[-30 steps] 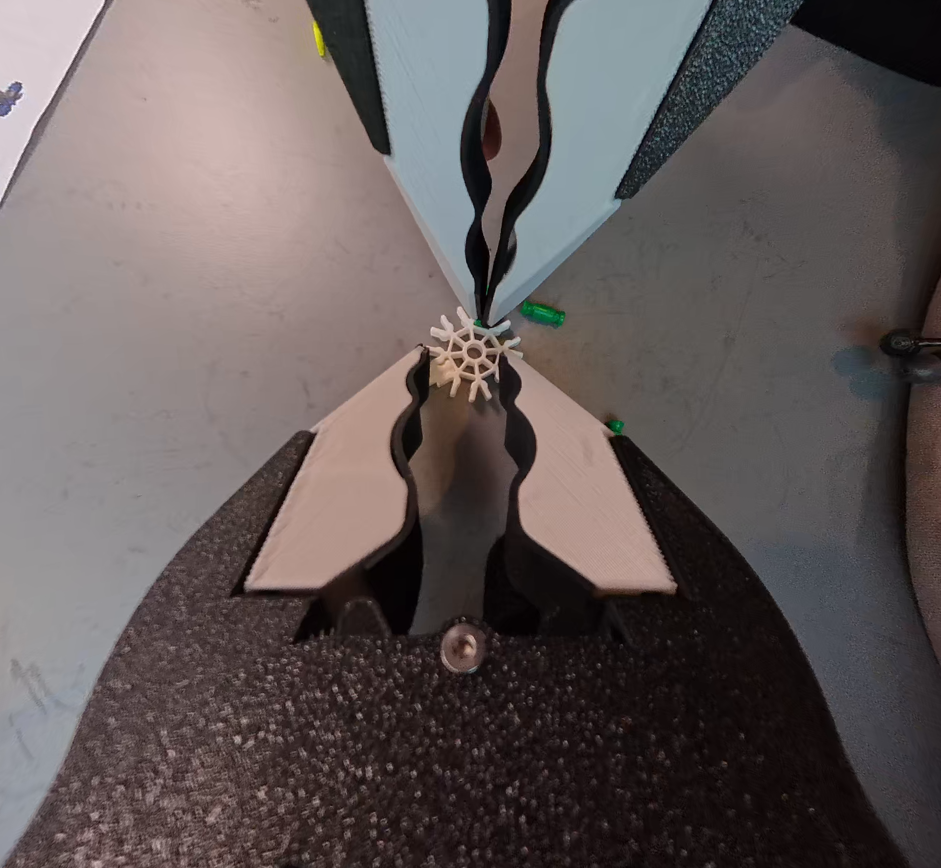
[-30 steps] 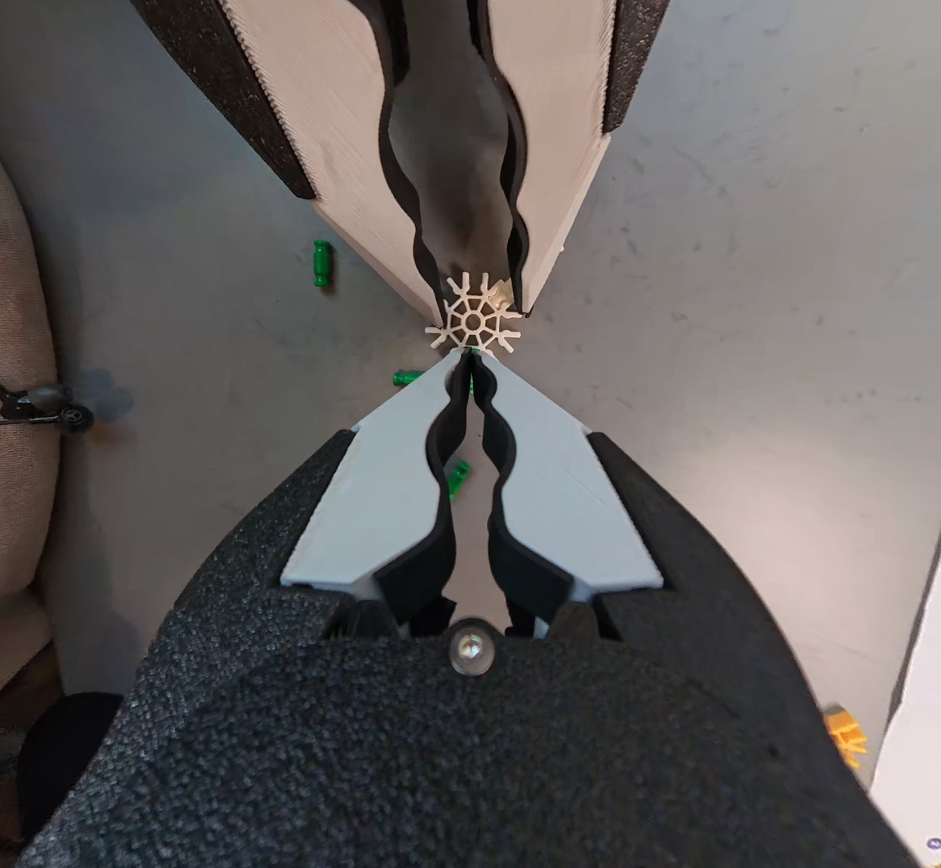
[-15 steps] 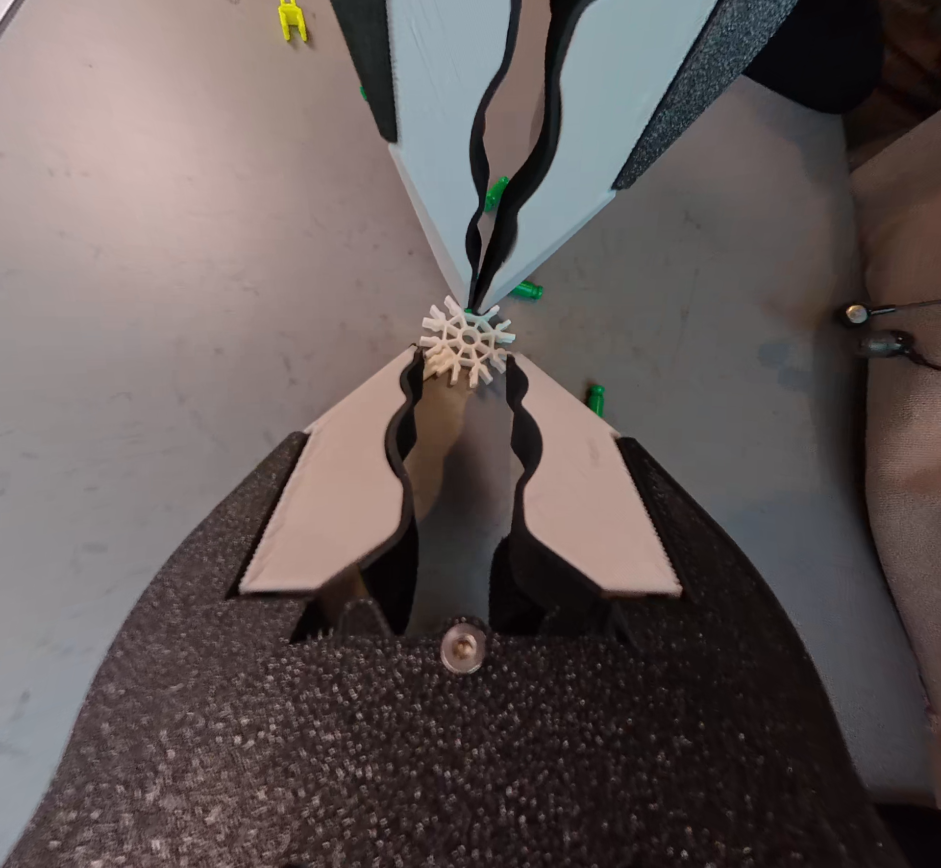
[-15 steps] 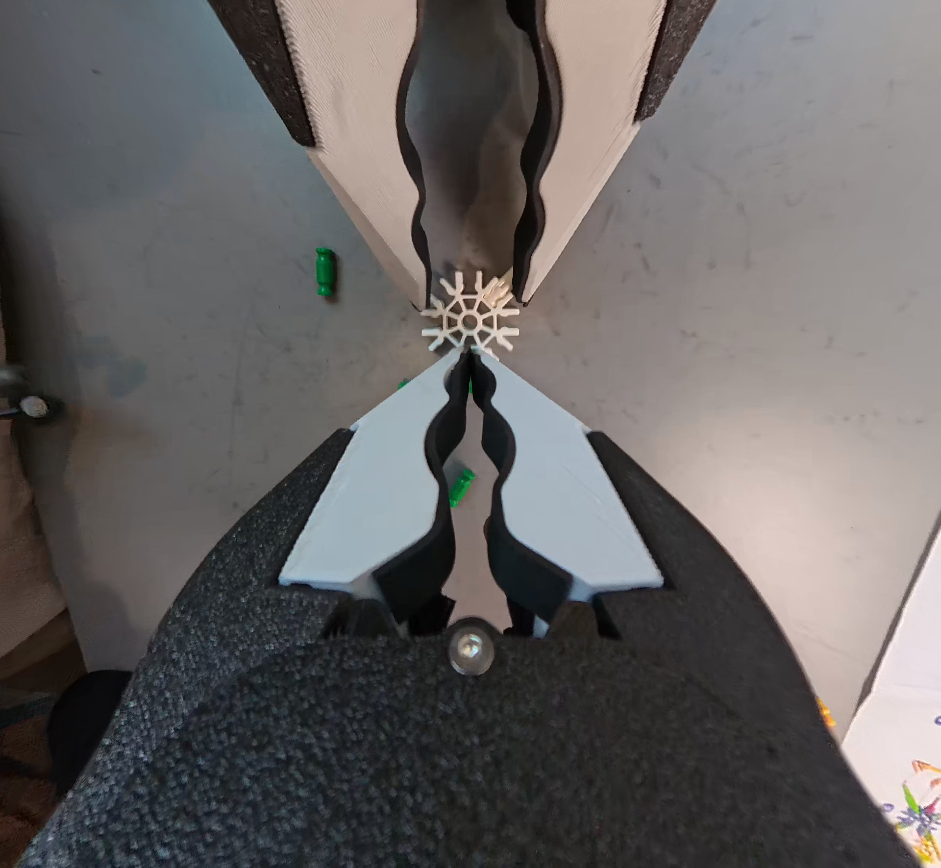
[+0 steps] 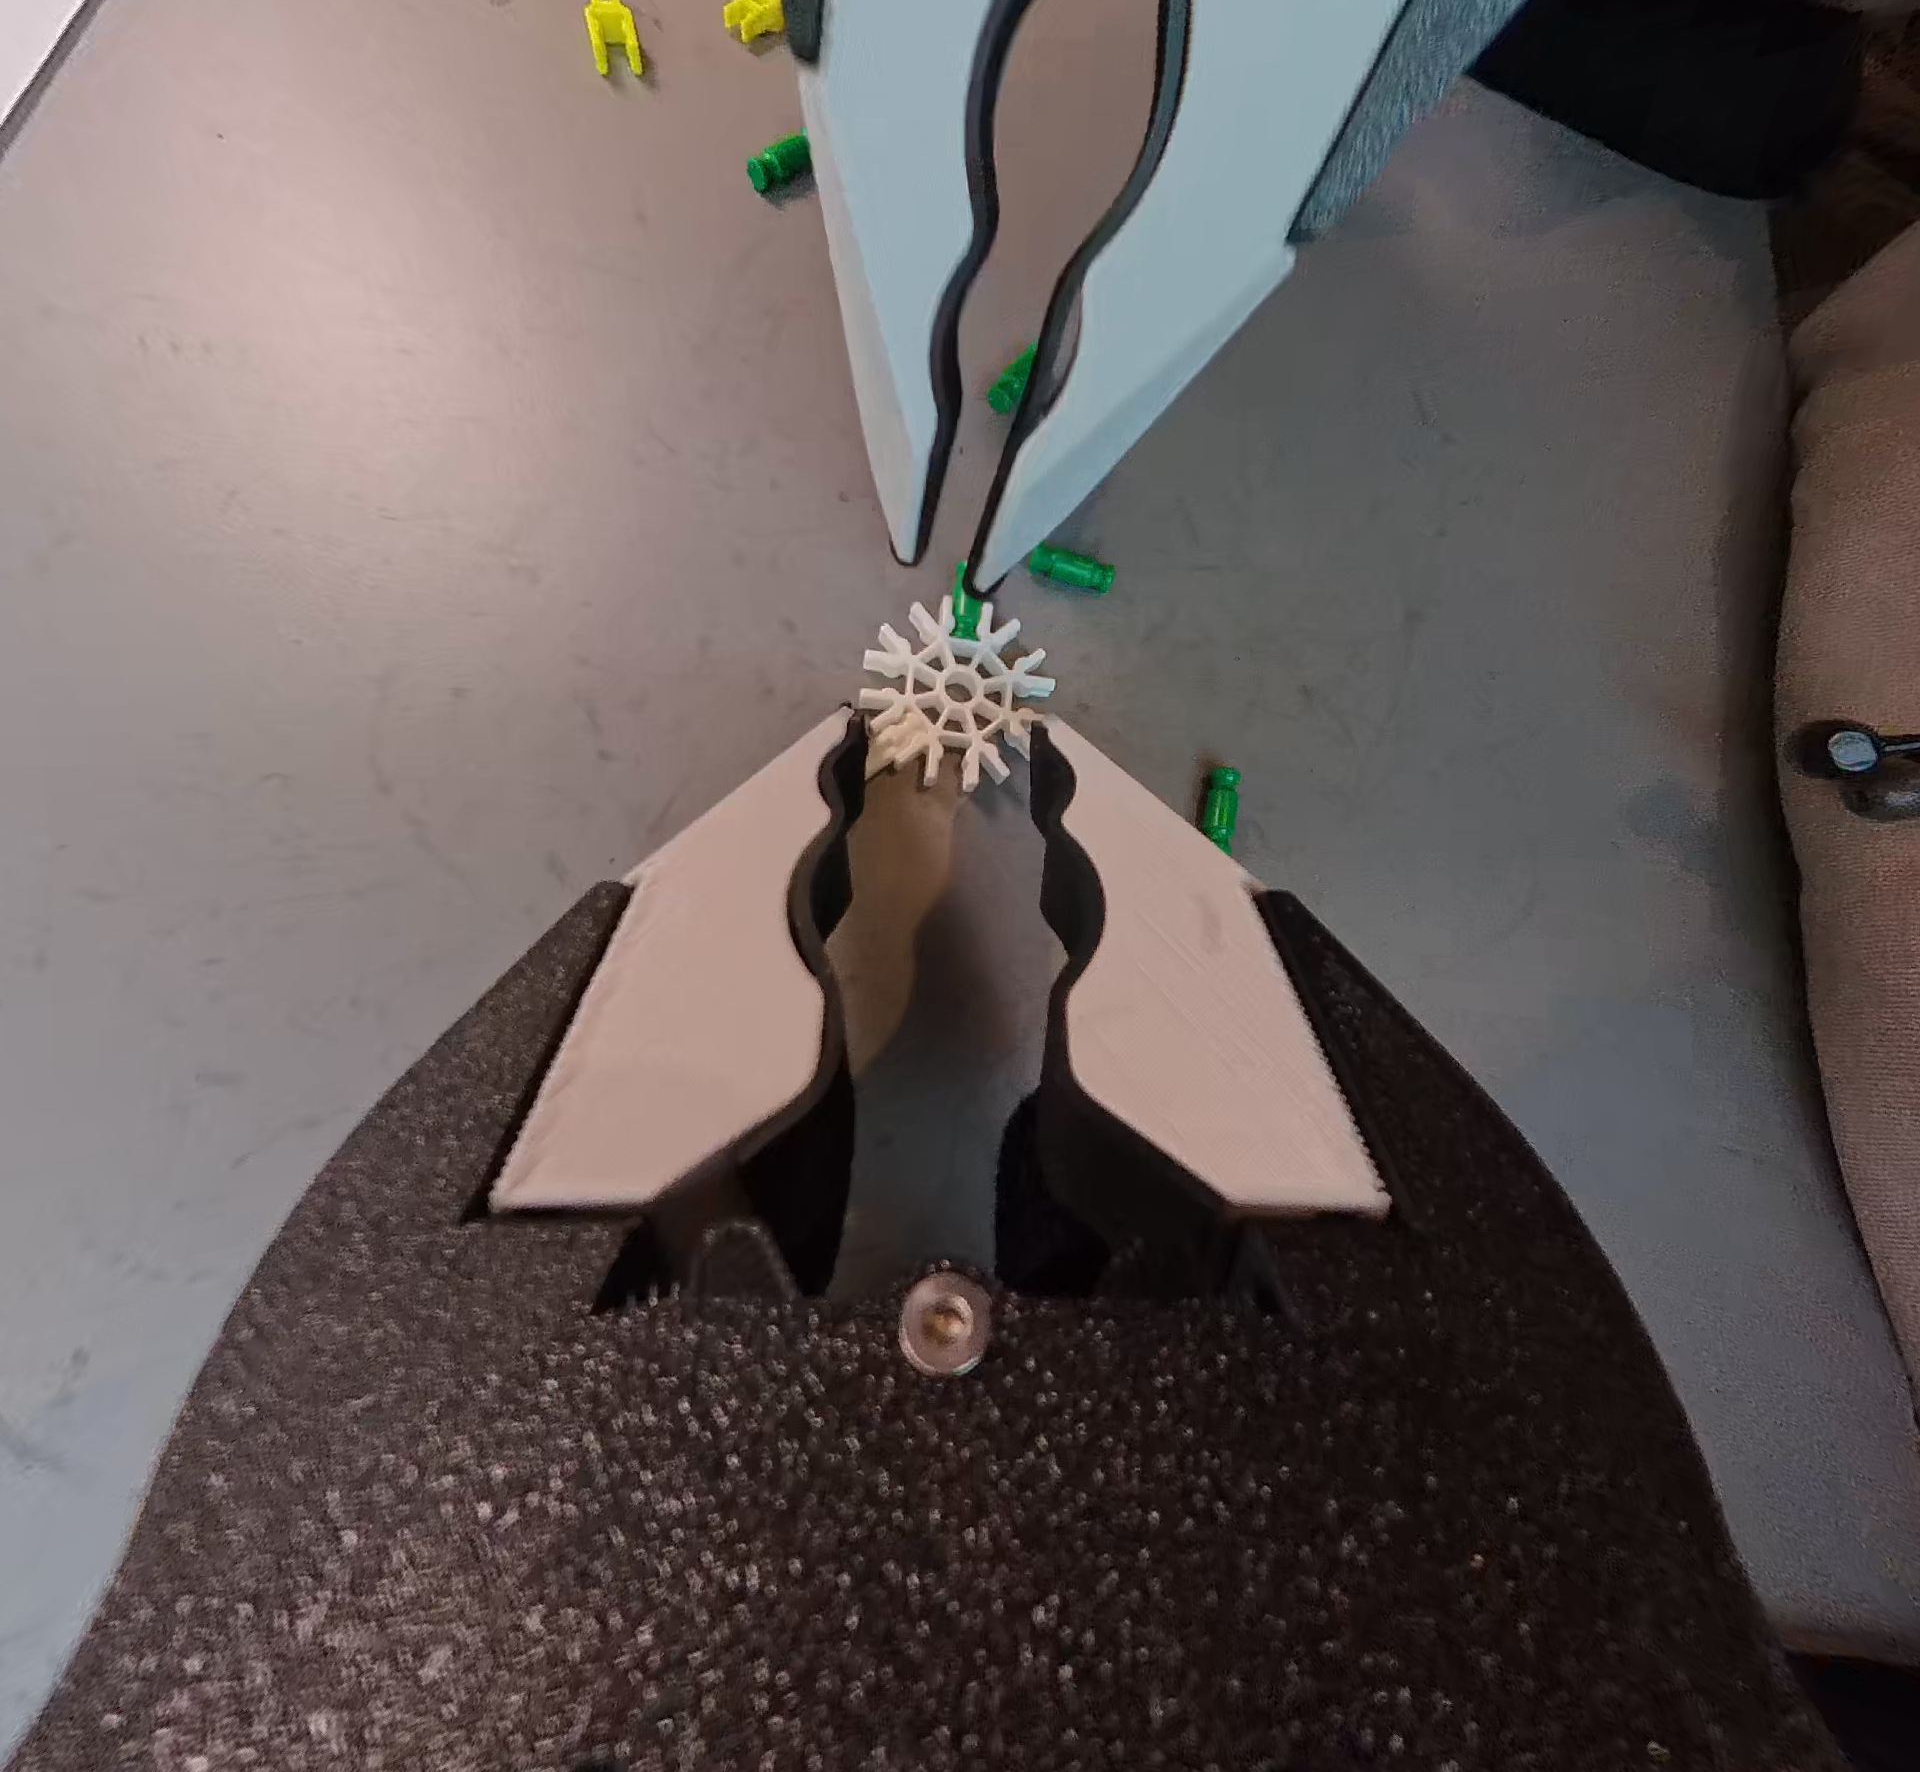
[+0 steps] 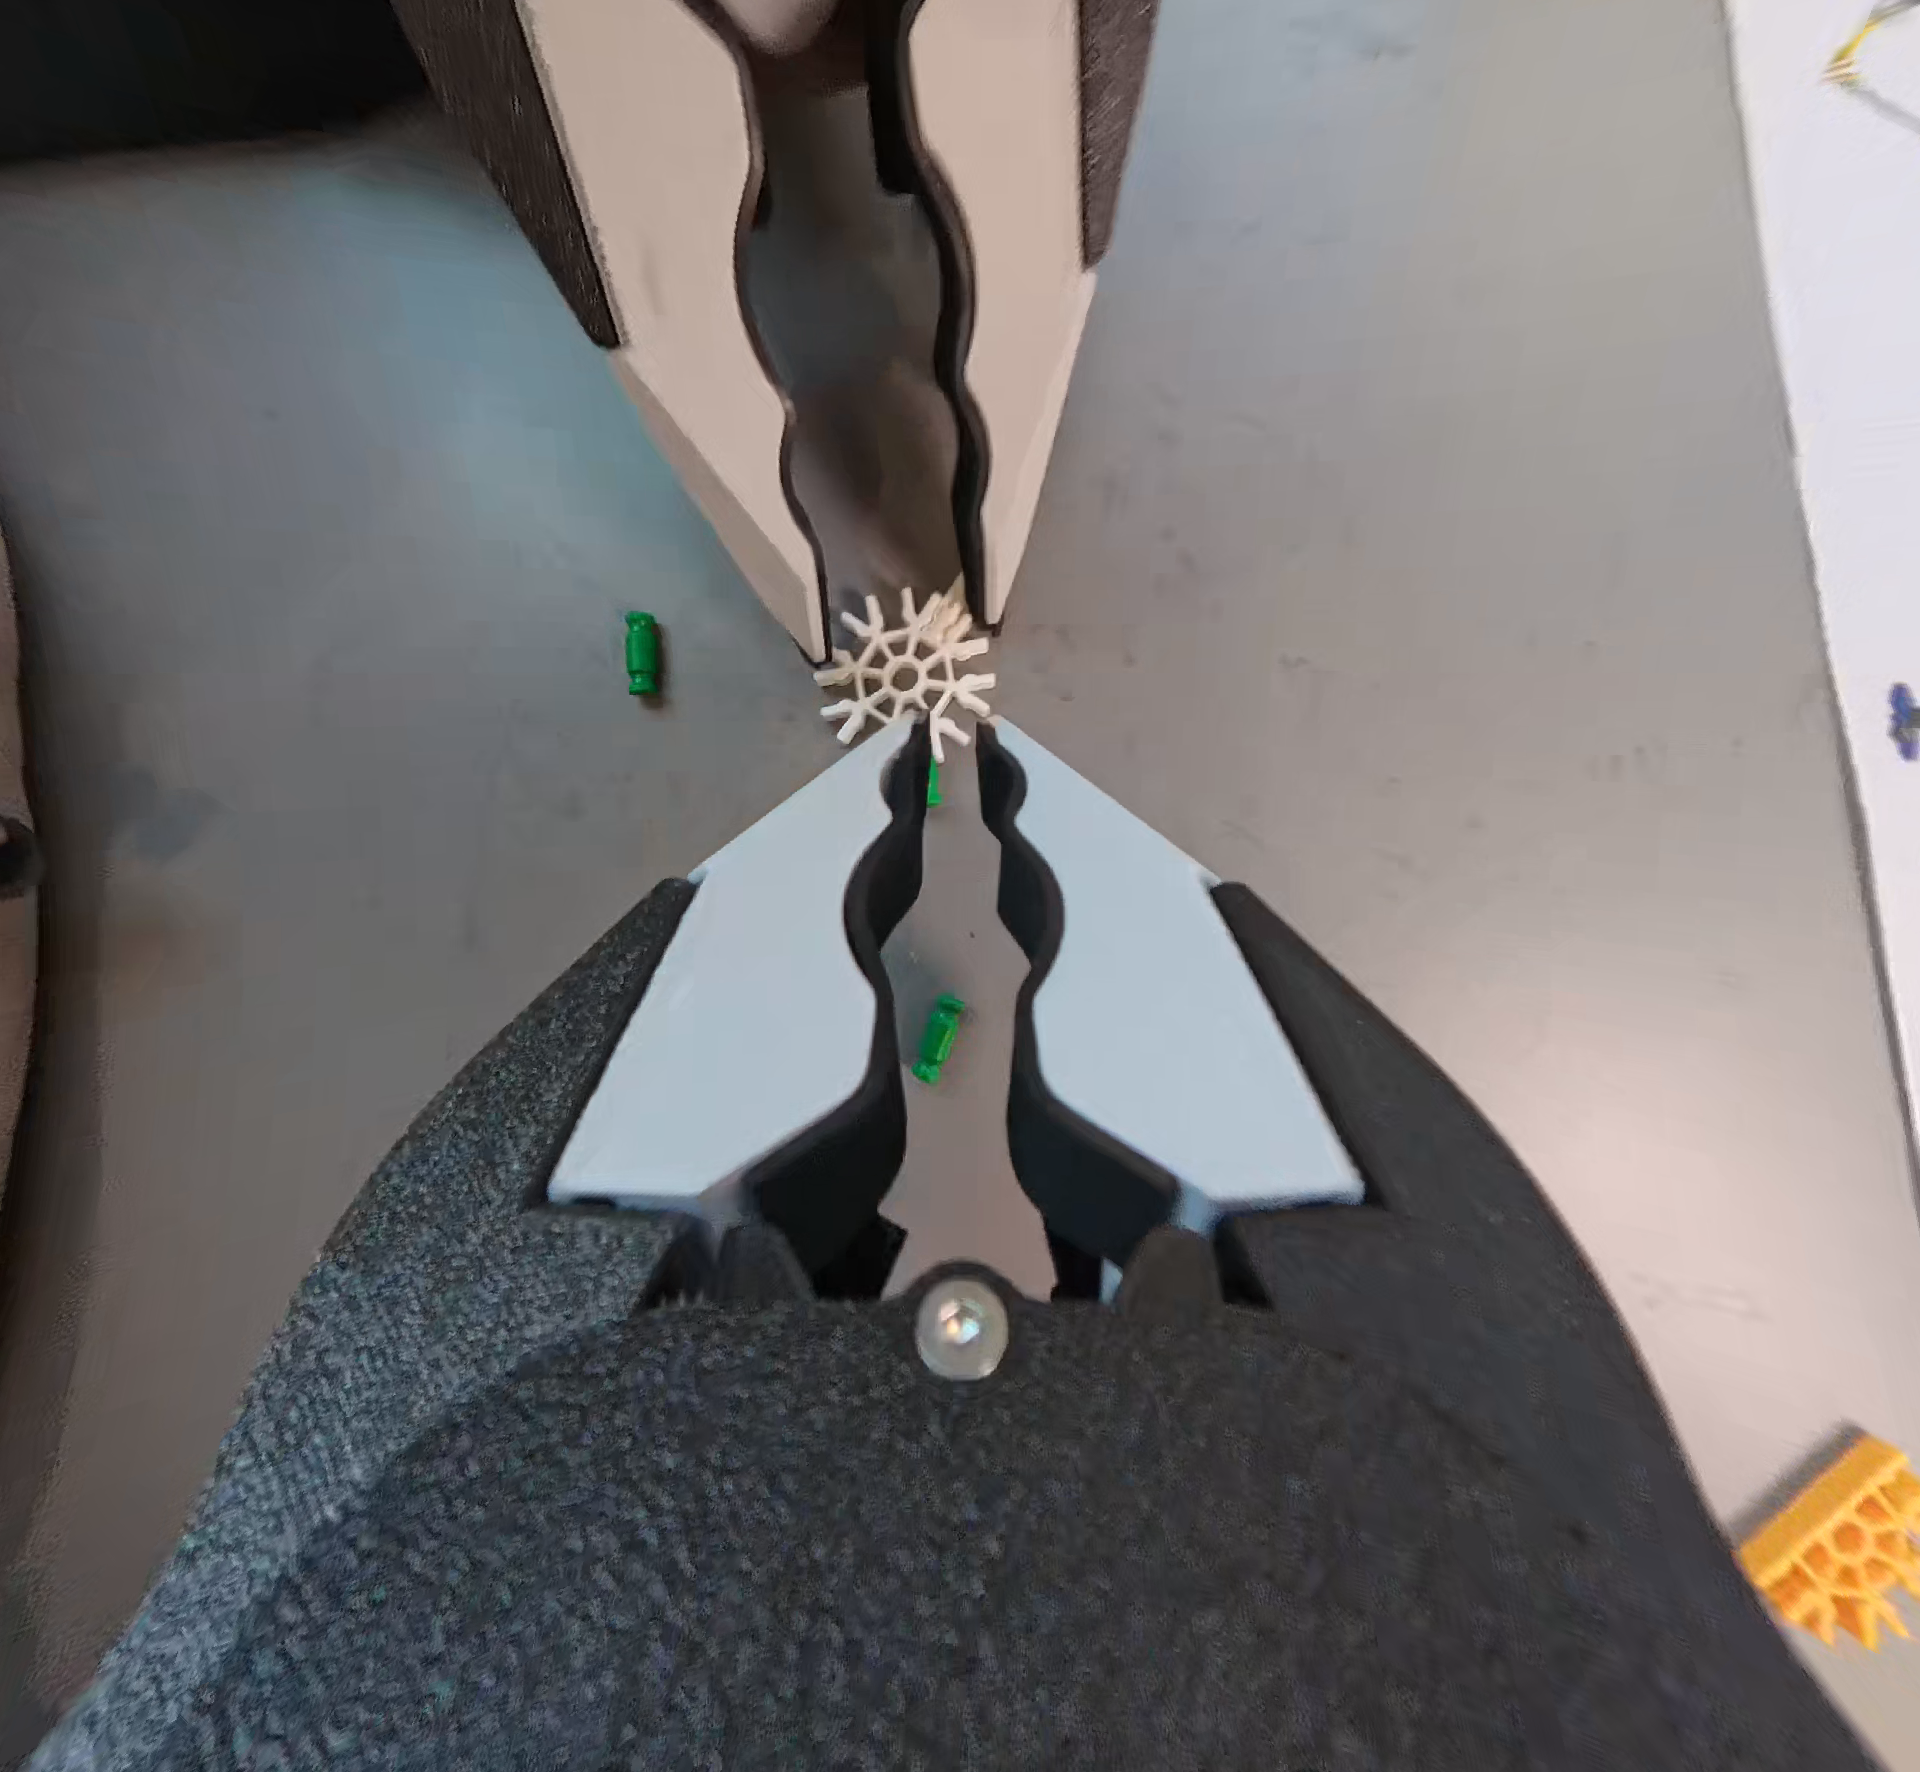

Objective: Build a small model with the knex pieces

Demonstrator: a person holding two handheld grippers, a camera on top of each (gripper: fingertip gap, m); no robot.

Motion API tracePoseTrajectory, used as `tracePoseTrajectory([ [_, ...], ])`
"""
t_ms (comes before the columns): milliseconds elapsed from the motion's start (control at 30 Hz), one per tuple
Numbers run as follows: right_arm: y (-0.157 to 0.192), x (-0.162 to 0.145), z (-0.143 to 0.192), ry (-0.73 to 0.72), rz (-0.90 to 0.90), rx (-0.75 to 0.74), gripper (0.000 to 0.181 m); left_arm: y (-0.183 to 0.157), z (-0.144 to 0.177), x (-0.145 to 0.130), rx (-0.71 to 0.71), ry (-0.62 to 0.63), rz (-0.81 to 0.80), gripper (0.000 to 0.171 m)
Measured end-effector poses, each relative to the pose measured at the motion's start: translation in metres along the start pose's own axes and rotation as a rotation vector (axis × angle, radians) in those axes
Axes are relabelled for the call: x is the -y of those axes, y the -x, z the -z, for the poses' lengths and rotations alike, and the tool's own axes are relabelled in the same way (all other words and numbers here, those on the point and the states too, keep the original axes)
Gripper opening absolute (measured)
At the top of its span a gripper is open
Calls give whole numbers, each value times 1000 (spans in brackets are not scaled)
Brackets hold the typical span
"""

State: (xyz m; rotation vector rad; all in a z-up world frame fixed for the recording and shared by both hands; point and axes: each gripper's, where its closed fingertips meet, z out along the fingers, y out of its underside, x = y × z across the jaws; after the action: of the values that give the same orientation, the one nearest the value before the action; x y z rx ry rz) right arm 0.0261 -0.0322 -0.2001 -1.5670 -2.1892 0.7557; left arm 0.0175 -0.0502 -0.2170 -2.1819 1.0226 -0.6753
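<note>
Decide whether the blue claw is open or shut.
Open. In the left wrist view, a gap of grey table shows between the tips of the blue claw. The green rod in the white connector lies beside one tip only.

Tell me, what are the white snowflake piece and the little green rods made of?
The white snowflake piece looks like hard moulded plastic, matte, with thin crisp spokes. The little green rods look like plastic too, slightly glossy, with the same moulded end knobs. The table seems a dull, scuffed grey sheet; which material, I cannot tell.
</note>
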Motion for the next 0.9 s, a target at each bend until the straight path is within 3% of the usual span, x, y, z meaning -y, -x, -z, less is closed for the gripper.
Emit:
tracePoseTrajectory([
  [133, -30, 5, 35, -282, -83, -125, 18, 3, 5, 2, 1, -19, 7, 39],
  [300, -64, -1, 73, -482, -111, -308, 26, 18, 30, 33, -2, -230, 122, 47],
  [400, -78, 1, 91, -540, -107, -404, 32, 47, 61, 53, 129, -360, 151, 54],
  [500, -87, 1, 104, -569, -101, -470, 35, 89, 111, 70, 298, -423, 155, 58],
  [633, -89, -2, 111, -596, -125, -477, 35, 184, 199, 67, 597, -286, 167, 61],
  [700, -88, -1, 112, -606, -131, -469, 33, 236, 234, 58, 640, -215, 270, 63],
  [800, -85, 0, 104, -600, -125, -454, 31, 304, 255, 27, 644, -82, 445, 69],
  [900, -79, 1, 92, -579, -101, -433, 30, 343, 245, 9, 614, -1, 481, 70],
])
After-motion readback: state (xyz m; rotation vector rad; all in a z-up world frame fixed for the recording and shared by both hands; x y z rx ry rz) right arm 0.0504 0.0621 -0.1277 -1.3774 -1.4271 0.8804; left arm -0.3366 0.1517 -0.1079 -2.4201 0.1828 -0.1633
